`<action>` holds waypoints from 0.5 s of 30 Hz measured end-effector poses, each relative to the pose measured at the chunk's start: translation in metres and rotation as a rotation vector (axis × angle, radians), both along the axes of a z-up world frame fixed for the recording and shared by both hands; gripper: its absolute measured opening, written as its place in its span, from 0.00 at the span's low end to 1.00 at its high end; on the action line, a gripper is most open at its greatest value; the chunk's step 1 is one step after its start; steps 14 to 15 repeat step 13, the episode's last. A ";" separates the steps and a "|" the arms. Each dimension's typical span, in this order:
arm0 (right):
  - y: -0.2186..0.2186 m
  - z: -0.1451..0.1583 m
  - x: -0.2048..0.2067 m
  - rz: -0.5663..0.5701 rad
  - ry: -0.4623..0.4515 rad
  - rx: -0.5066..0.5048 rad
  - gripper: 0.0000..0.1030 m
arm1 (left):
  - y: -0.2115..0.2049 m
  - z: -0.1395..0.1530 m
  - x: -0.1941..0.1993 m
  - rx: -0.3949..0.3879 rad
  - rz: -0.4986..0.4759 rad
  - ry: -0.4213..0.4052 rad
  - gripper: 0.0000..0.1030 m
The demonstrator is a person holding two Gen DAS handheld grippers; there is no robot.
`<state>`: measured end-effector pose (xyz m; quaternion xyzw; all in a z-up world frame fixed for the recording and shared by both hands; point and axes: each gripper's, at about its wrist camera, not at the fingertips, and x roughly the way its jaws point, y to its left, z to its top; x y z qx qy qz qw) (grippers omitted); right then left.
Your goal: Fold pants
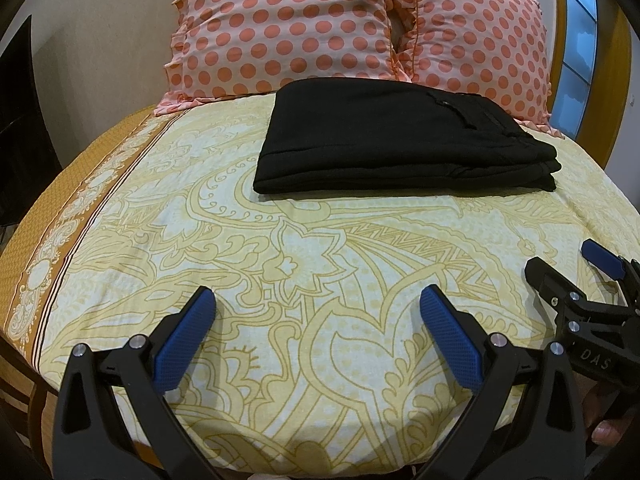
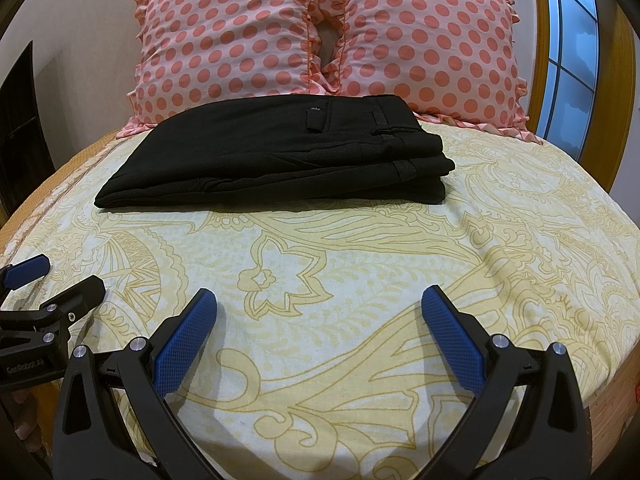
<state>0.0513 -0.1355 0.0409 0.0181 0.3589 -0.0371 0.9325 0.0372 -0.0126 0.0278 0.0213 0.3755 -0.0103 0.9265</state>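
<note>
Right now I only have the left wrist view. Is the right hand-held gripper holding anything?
Observer: No. The right hand-held gripper is open, with nothing between its pads and only bedsheet below.
Operator: Pants folded?
Observer: Yes, the pants lie in a folded stack. A belt loop faces front at the stack's right end.
Operator: What's further right?
Observer: The bed edge shows at lower right, past the gripper's right finger.
</note>
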 end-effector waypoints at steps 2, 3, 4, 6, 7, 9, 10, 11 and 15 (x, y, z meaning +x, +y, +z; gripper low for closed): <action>0.000 0.000 0.000 0.000 0.000 0.000 0.99 | 0.000 0.000 -0.001 0.000 -0.001 -0.004 0.98; 0.000 0.000 0.000 0.000 0.000 0.000 0.99 | 0.000 0.000 0.000 -0.001 -0.001 -0.003 0.98; 0.001 0.000 0.000 0.000 0.000 0.000 0.99 | 0.001 0.001 0.000 -0.001 -0.003 -0.004 0.98; 0.000 0.000 0.000 0.000 0.000 0.000 0.99 | 0.001 0.001 0.000 -0.001 -0.005 -0.006 0.98; 0.000 0.000 0.000 0.000 0.000 0.000 0.99 | 0.001 0.001 0.000 0.000 -0.004 -0.005 0.98; 0.001 0.000 0.000 -0.001 0.000 0.000 0.99 | 0.001 0.001 0.000 -0.001 -0.008 -0.004 0.98; 0.001 0.000 0.000 0.000 -0.001 0.000 0.99 | 0.002 0.001 0.000 -0.001 -0.012 -0.005 0.98; 0.001 0.000 0.000 0.000 -0.001 0.000 0.99 | 0.002 0.001 0.000 -0.001 -0.014 -0.005 0.98; 0.001 0.000 0.000 0.000 0.000 0.000 0.99 | 0.002 0.001 -0.001 -0.002 -0.015 -0.004 0.98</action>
